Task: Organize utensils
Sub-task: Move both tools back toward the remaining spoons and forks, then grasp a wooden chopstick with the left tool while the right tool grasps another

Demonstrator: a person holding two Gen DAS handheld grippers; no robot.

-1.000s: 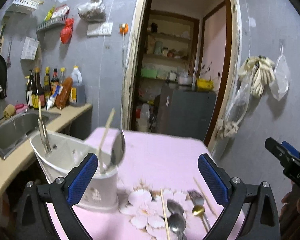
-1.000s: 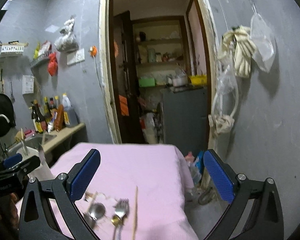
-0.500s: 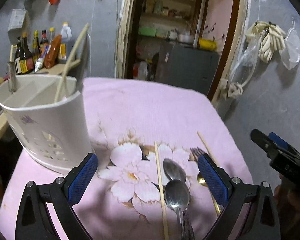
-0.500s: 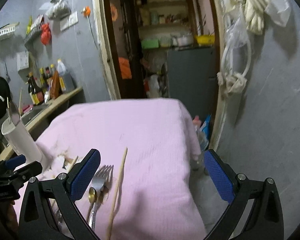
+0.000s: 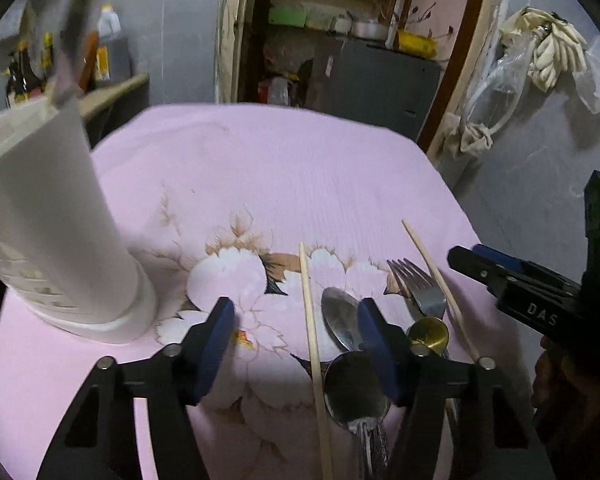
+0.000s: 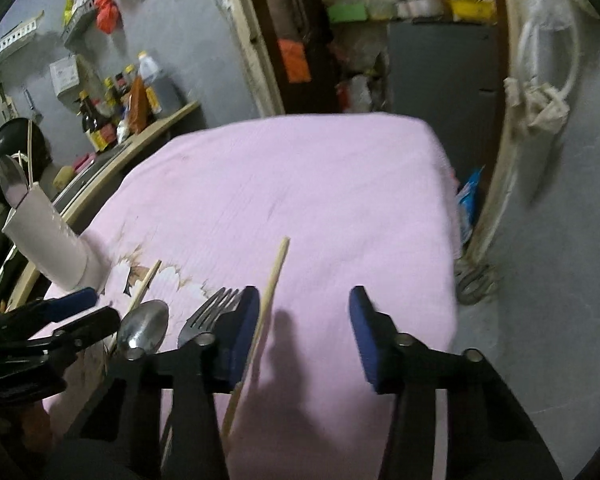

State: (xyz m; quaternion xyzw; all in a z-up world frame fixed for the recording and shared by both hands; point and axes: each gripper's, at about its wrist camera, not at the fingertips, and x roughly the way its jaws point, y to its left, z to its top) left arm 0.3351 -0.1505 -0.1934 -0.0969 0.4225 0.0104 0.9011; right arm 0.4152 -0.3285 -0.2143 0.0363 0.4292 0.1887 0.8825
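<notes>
On the pink cloth lie a wooden chopstick point(image 5: 311, 328), two steel spoons point(image 5: 356, 396), a fork point(image 5: 418, 290), a gold spoon point(image 5: 428, 334) and a second chopstick point(image 5: 440, 286). My left gripper point(image 5: 296, 340) is open, low over the first chopstick and the spoons. A white utensil holder point(image 5: 48, 224) stands at the left with a spoon and chopstick in it. My right gripper point(image 6: 302, 332) is open, with the second chopstick point(image 6: 266, 308) beside its left finger; the fork point(image 6: 210, 314) and a spoon point(image 6: 144, 330) lie to its left.
The table's right edge point(image 6: 452, 240) drops to the floor beside a grey wall and open doorway. A counter with bottles point(image 6: 116, 116) and a sink stands at the left. The far half of the pink cloth point(image 5: 268, 160) holds nothing.
Both grippers have tilted down and dropped toward the utensils on the cloth, and their jaws have narrowed from wide open. Nothing has been taken hold of.
</notes>
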